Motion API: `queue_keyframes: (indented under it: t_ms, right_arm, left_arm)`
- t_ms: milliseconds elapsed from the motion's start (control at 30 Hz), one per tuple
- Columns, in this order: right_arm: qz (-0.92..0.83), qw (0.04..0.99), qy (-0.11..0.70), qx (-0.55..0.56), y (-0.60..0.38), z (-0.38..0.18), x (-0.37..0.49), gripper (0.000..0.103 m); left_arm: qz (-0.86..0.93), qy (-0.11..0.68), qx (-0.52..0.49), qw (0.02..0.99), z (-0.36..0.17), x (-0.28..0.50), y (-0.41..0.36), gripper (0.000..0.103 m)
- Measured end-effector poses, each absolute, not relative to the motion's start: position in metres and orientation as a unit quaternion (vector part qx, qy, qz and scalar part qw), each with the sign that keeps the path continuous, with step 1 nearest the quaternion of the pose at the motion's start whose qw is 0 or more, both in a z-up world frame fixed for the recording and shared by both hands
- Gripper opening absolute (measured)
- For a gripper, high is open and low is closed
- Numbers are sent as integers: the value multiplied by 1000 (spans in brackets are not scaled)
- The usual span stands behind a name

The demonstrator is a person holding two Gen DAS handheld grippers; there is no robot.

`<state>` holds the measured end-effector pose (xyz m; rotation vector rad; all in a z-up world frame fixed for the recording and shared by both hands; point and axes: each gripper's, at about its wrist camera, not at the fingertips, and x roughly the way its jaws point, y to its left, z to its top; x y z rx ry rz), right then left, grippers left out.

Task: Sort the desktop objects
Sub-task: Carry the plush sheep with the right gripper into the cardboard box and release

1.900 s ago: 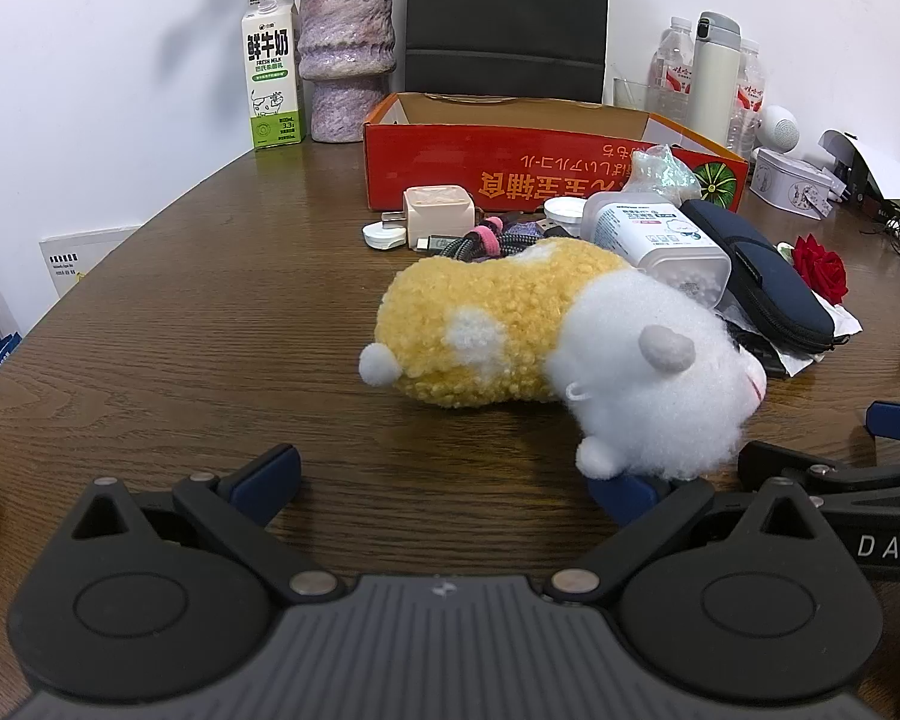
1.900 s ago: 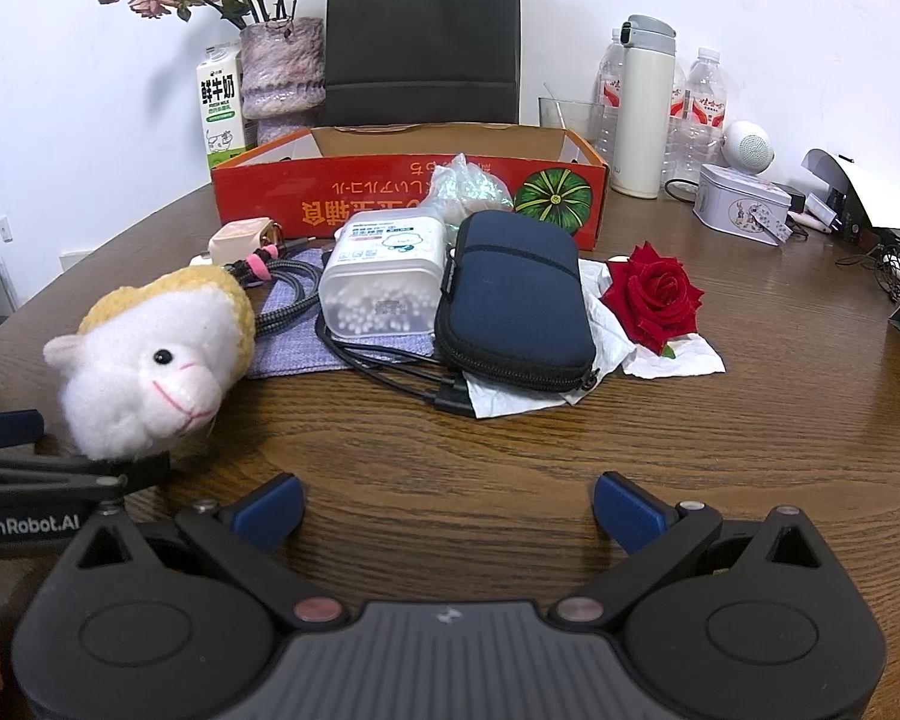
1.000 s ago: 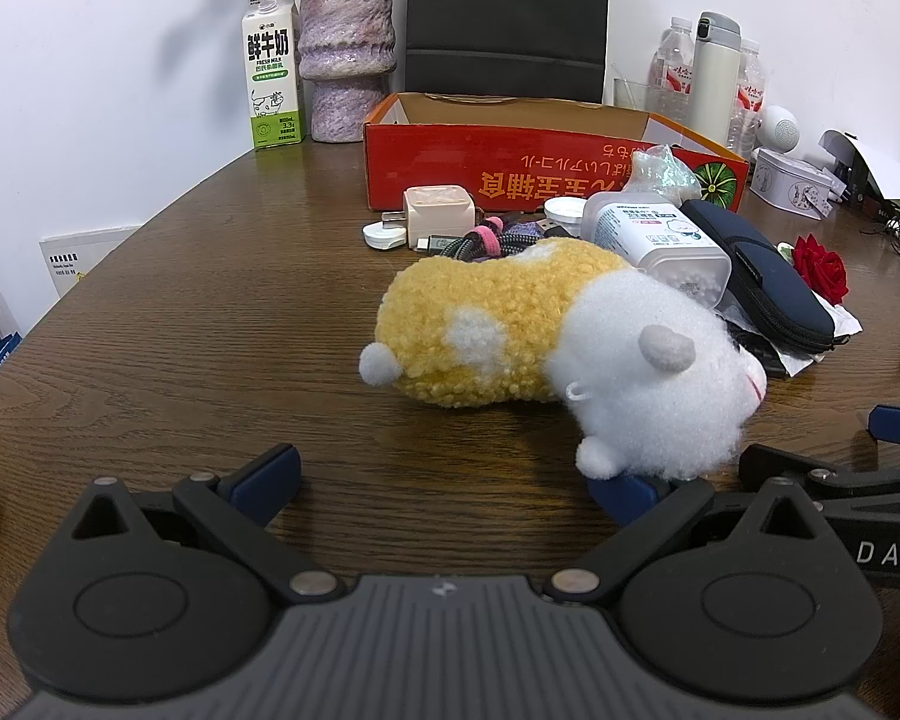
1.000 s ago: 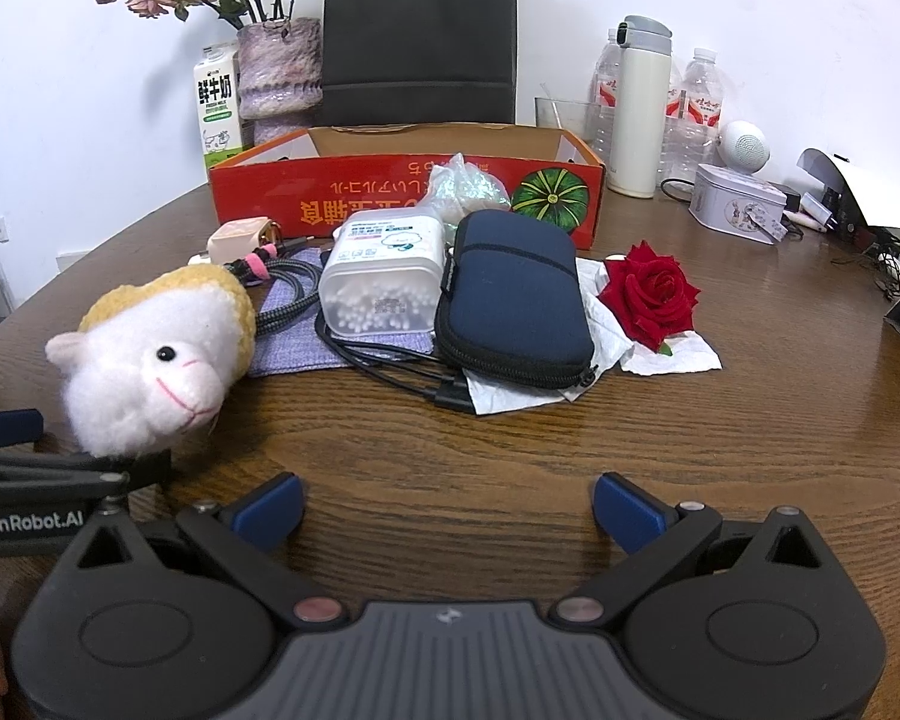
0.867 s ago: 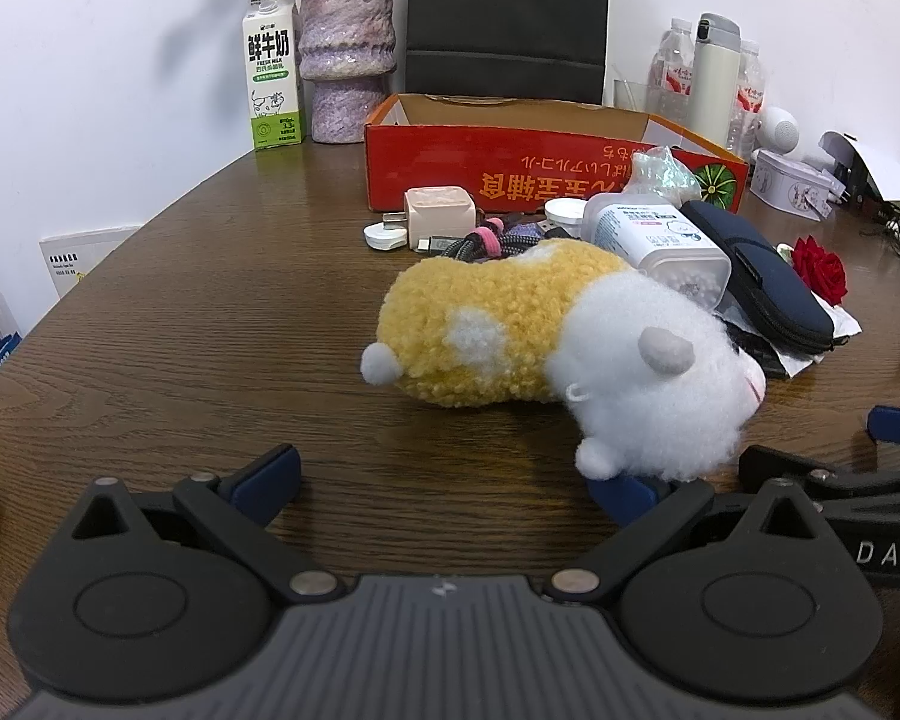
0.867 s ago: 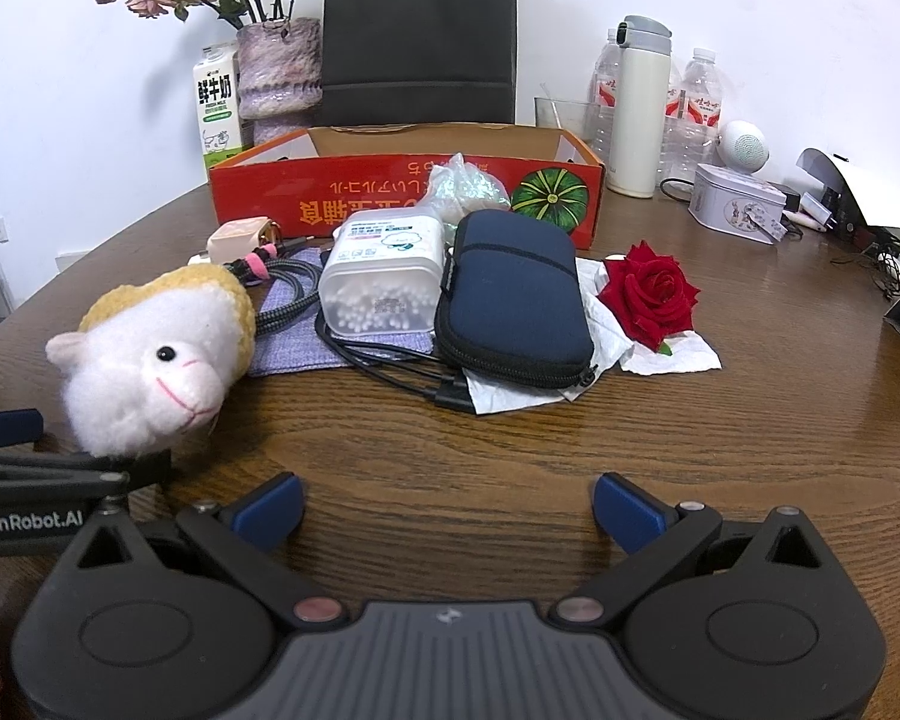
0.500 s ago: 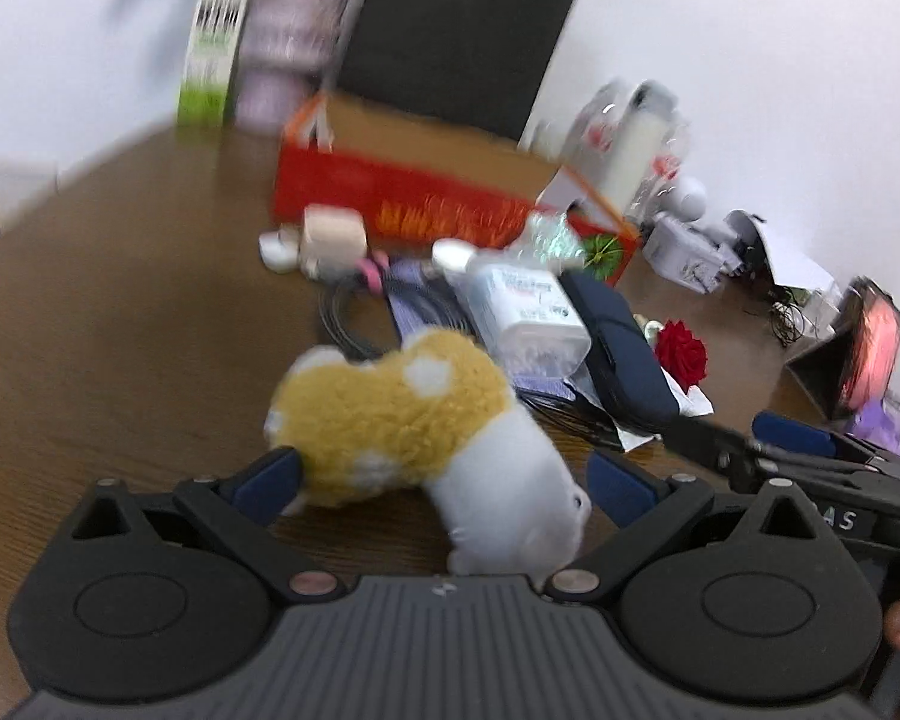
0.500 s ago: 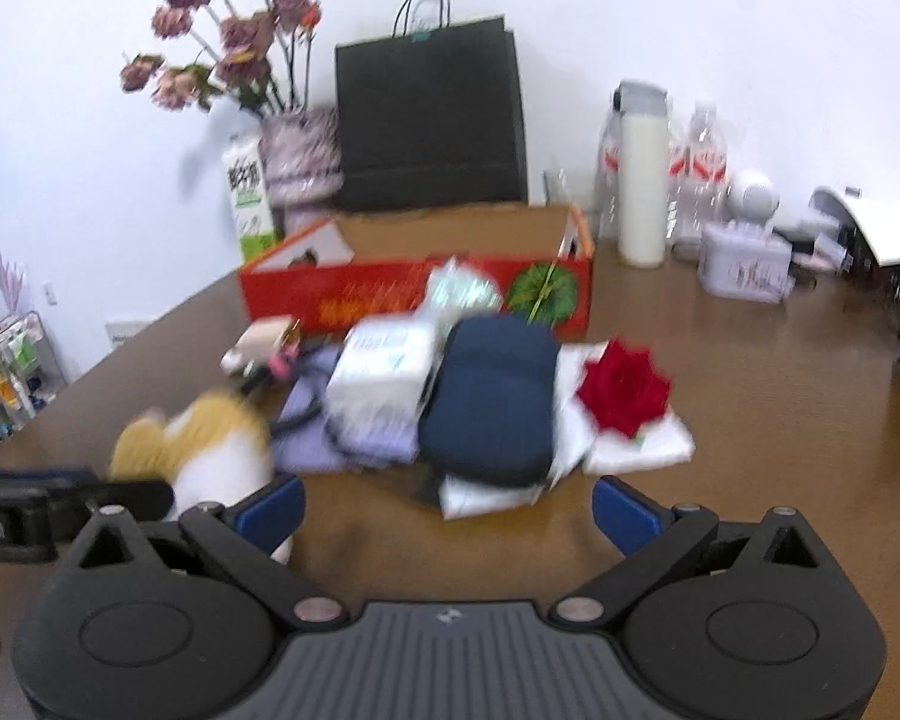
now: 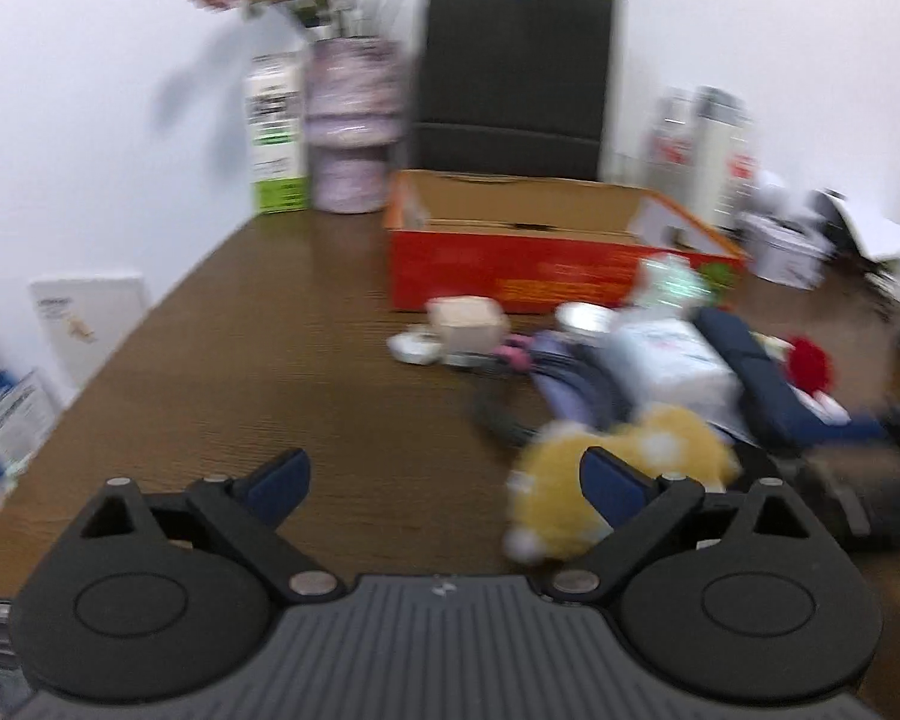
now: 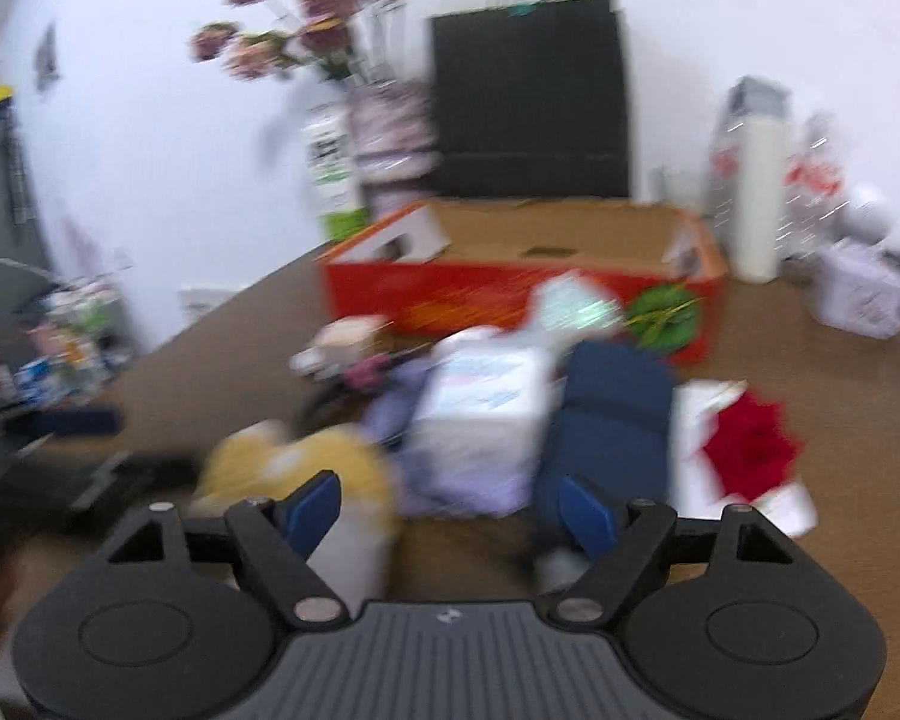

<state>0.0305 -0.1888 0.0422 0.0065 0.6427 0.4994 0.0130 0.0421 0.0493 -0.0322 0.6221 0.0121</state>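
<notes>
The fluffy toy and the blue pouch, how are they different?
The fluffy toy is yellow and white; the blue pouch is dark navy all over. The toy looks woolly and rounded, the pouch smooth and flat. Both lie on the brown table, in front of the red box.

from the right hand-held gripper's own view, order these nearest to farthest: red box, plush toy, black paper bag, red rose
1. plush toy: just ahead, by the left finger of the right hand-held gripper.
2. red rose: on the right, a little farther up the table.
3. red box: mid-table, behind the clutter.
4. black paper bag: at the back wall, behind the box.
</notes>
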Motion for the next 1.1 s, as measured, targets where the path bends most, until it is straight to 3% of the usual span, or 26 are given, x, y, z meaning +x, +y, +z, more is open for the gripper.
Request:
queue_keyframes:
  t_ms: [100,167,200,333,400,467,533,600,733,900,1100]
  right_arm:
    - [266,905,331,-12,-159,31,17,82]
    - [256,903,345,-31,-141,17,15,53]
    - [251,902,349,-32,-137,14,16,47]
    - [221,924,313,-13,-161,33,10,44]
    - [189,940,285,-7,-182,48,5,44]
    - [160,952,261,-6,-201,62,4,44]
    - [139,957,255,-8,-215,67,6,44]
    - [129,958,255,-6,-225,67,6,44]
    - [131,957,257,8,-234,61,-3,44]
    - [147,961,234,27,-235,72,-5,44]
    - [158,967,196,39,-234,127,62,44]
  left_arm:
    - [14,306,-34,951,50,25,54,99]
    - [6,306,-37,951,50,33,56,99]
    - [4,307,-35,951,49,37,55,99]
    - [-18,328,-48,943,39,71,46,91]
    - [-35,344,-37,937,30,94,32,80]
    - [-48,363,4,930,18,114,15,59]
    - [-36,365,26,930,11,127,4,46]
    - [-37,364,32,930,12,128,1,14]
    - [-56,360,18,931,27,93,7,13]
    - [-75,291,-23,953,78,46,23,12]
    - [-78,273,-3,959,146,124,34,12]
